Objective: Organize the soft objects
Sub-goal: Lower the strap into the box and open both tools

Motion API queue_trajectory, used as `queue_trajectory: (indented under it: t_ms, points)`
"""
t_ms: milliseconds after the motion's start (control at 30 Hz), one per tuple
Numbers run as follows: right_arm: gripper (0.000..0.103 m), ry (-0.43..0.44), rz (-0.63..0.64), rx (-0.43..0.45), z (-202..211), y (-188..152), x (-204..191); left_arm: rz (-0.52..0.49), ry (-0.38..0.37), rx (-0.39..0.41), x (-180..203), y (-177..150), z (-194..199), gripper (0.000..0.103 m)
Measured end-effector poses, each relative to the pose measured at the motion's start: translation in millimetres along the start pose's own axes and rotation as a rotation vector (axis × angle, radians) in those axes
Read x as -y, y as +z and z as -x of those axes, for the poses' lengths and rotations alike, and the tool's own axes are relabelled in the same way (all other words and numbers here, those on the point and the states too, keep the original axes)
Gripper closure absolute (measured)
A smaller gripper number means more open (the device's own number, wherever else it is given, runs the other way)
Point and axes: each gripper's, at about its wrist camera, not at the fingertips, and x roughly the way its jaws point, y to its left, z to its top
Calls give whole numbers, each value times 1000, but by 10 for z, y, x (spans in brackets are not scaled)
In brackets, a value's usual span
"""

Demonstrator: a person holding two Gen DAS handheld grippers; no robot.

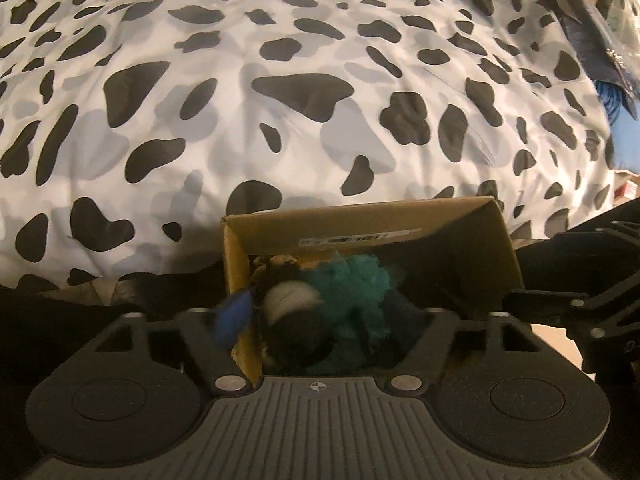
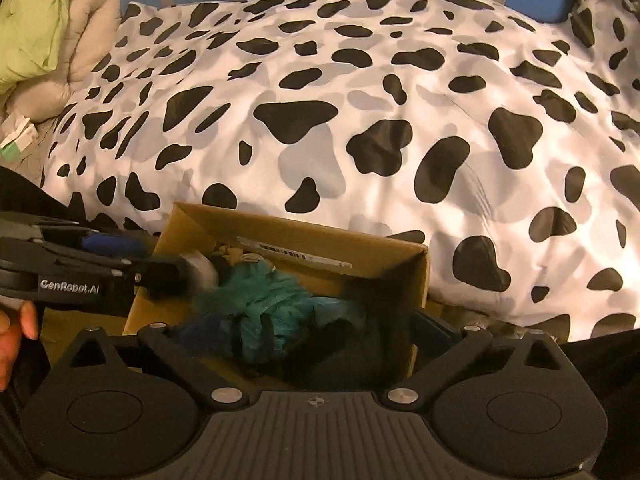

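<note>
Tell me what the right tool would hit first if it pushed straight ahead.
Most likely the teal fluffy item lying in the cardboard box; the right tool stands open right above it, though how far above is hard to judge.

"CenRobot.AI" was read in white lettering on the black body of the left gripper (image 2: pixel 180 270). A barcode label (image 2: pixel 294 256) was seen on the cardboard box's (image 2: pixel 420 280) inner wall, its print too small to be made out.

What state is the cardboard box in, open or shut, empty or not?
Open and not empty. The cardboard box has no lid over it; a teal fluffy item and other dark soft things lie inside.
</note>
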Motion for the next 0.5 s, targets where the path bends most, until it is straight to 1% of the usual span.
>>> queue_trajectory:
  t_ms: [100,233,333,400,433,500]
  points:
    - [0,-18,-2,-30,-52,7,-6,12,16,-3,1,-14,-7,27]
    - [0,-41,13,-58,-97,0,-25,31,64,-28,-19,-38,-43,19]
    - [0,-55,15,-81,-137,-1,-26,51,69,-39,-29,-57,-54,18]
    - [0,-63,16,-97,-164,-7,-26,68,79,-43,-37,-78,-53,8]
    - [0,-67,18,-105,-175,-11,-30,78,86,-51,-42,-87,-56,0]
    - [0,-80,23,-115,-187,-18,-42,88,107,-55,-32,-123,-48,0]
